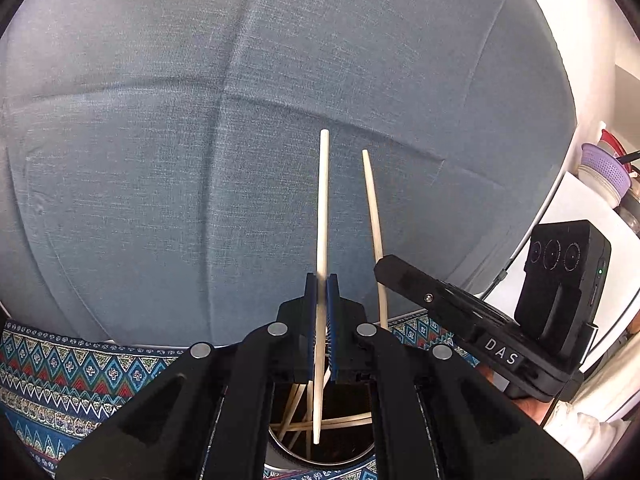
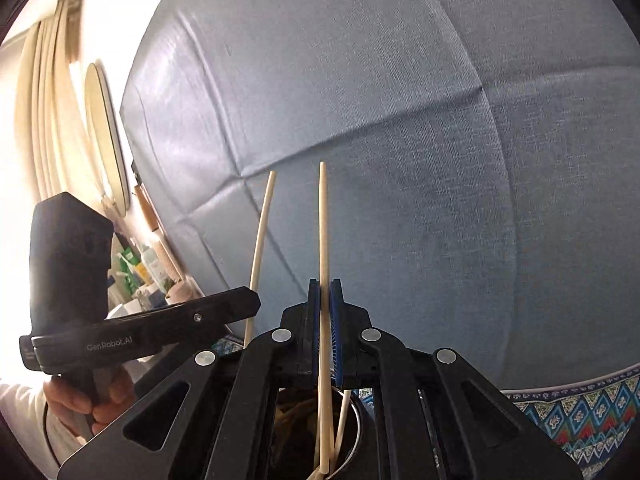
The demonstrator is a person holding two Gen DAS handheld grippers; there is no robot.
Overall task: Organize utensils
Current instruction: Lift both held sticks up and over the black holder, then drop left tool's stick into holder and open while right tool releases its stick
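Observation:
My left gripper (image 1: 321,280) is shut on a pale chopstick (image 1: 322,208), held upright with its lower end inside a round metal holder (image 1: 280,446) that contains several other chopsticks (image 1: 340,422). My right gripper (image 2: 325,284) is shut on a second pale chopstick (image 2: 323,224), also upright, its lower end in the same holder (image 2: 356,440). Each gripper shows in the other's view: the right one (image 1: 460,300) holds its chopstick (image 1: 372,208) just right of mine, the left one (image 2: 160,320) with its chopstick (image 2: 261,232) just left.
A blue-grey cushion (image 1: 200,120) fills the background. The holder stands on a patterned blue cloth (image 1: 60,380). A purple strainer (image 1: 604,168) and jars sit at the far right. Bottles (image 2: 148,268) and a round mirror (image 2: 106,136) stand at the left.

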